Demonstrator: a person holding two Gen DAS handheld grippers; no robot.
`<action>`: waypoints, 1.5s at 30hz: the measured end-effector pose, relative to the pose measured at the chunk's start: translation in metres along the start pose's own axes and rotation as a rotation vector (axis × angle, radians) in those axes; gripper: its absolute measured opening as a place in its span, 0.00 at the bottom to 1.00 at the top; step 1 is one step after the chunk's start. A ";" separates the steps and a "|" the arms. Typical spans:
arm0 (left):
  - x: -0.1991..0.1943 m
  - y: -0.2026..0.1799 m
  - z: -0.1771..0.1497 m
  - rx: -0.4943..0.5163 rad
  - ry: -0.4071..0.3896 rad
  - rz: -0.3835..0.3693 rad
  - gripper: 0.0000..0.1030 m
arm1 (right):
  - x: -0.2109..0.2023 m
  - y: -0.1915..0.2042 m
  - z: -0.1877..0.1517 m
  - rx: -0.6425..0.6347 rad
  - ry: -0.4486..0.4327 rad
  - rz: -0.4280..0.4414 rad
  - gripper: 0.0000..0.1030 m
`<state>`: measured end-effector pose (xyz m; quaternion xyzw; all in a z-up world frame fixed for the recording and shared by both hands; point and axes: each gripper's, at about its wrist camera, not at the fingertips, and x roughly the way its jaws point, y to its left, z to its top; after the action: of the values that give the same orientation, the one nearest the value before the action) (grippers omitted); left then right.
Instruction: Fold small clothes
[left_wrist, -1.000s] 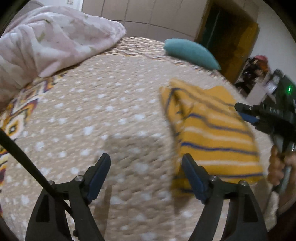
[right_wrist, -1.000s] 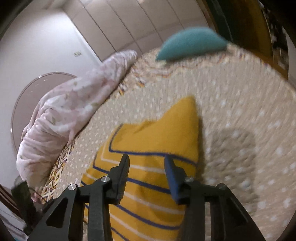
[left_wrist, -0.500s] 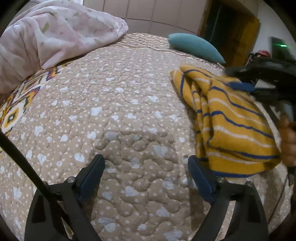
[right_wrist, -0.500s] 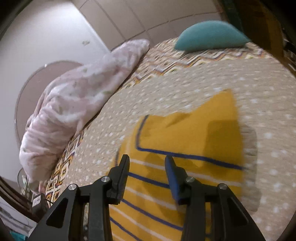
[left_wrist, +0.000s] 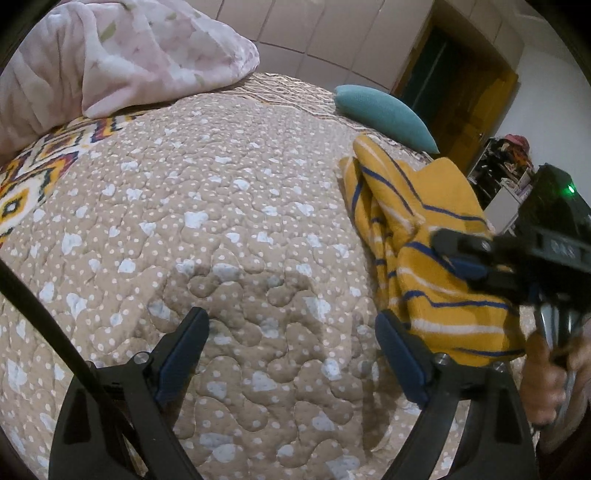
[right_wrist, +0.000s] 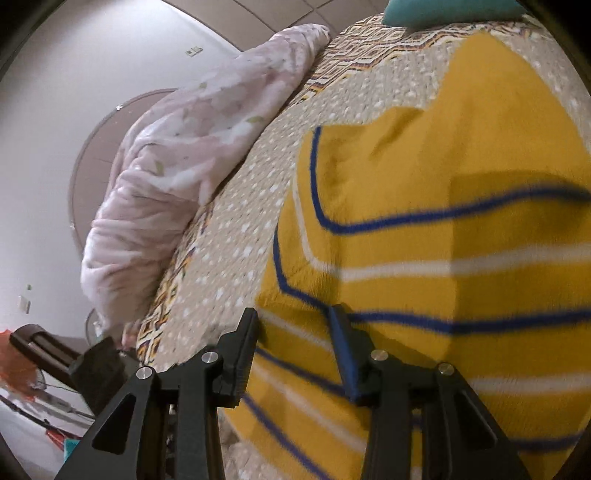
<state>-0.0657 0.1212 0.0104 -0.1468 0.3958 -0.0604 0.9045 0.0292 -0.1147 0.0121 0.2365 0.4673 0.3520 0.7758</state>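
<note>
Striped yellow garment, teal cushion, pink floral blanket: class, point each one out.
Striped yellow garment (left_wrist: 436, 254): left wrist view, middle of its folds.
Teal cushion (left_wrist: 380, 110): left wrist view, its centre.
Pink floral blanket (right_wrist: 192, 170): right wrist view, its bunched middle.

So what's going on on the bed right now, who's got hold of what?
A person is folding a small yellow striped garment on the quilted bedspread with two handheld grippers. The right gripper is over the garment with cloth between its jaws; whether they pinch it is unclear. The left gripper has its jaws wide and empty over bare quilt beside the garment, which lies bunched, not yet neatly folded. A pink blanket and teal pillow lie farther back.
</note>
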 end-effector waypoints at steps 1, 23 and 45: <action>0.000 0.000 0.000 0.000 0.000 0.001 0.88 | -0.002 0.000 -0.005 0.006 0.001 0.013 0.43; 0.014 -0.028 -0.004 0.139 0.063 0.201 0.88 | -0.162 -0.062 -0.099 0.064 -0.454 -0.326 0.62; 0.012 -0.031 -0.006 0.150 0.060 0.252 0.88 | -0.150 -0.089 -0.101 0.110 -0.438 -0.420 0.75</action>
<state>-0.0618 0.0874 0.0074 -0.0258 0.4324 0.0199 0.9011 -0.0793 -0.2826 -0.0114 0.2467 0.3461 0.0988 0.8998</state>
